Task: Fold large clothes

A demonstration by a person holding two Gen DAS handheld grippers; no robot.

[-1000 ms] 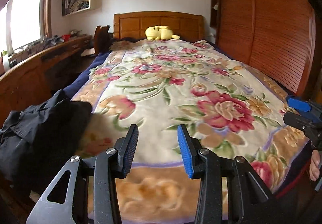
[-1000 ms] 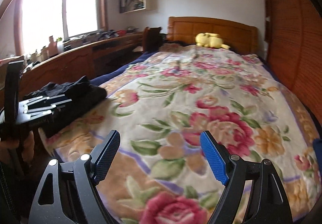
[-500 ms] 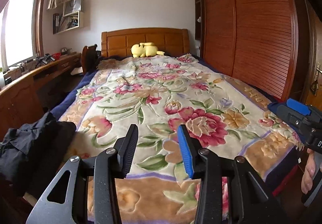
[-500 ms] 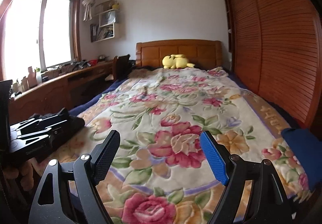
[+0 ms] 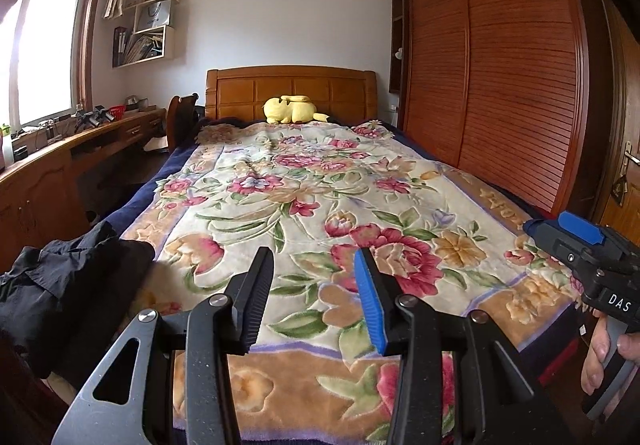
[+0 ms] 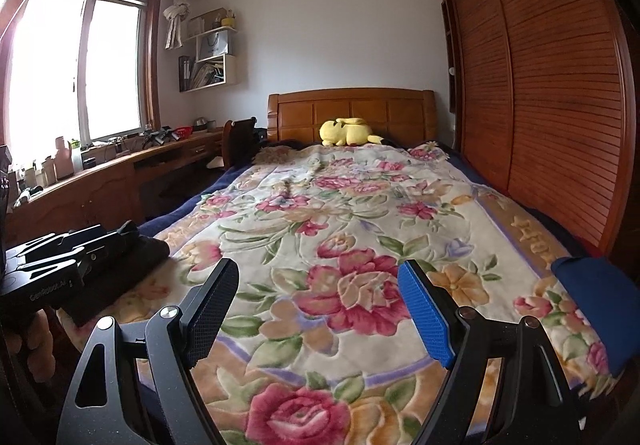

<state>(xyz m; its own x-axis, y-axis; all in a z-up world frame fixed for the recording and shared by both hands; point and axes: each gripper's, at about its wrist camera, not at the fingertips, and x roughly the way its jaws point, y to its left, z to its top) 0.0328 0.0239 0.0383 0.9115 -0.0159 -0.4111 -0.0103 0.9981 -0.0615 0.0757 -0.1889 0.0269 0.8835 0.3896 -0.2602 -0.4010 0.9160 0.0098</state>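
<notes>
A: Hovering both tools over the foot of the bed. Left gripper (image 5: pixel 312 297) jaws parted narrowly, nothing between them. Right gripper (image 6: pixel 320 309) jaws wide, also empty.

B: Where's the garment?

A: Crumpled black fabric garment (image 5: pixel 60 285) heaped at the near left corner of the floral plush blanket (image 5: pixel 304 197), just beside the left tool.

B: Handling?

A: Looks soft, light, limp, so it'll sag and bunch. Best guess: pinch a collar or shoulder seam, one tool per side (edges hard to pick out in that dark heap). Not fragile.
</notes>
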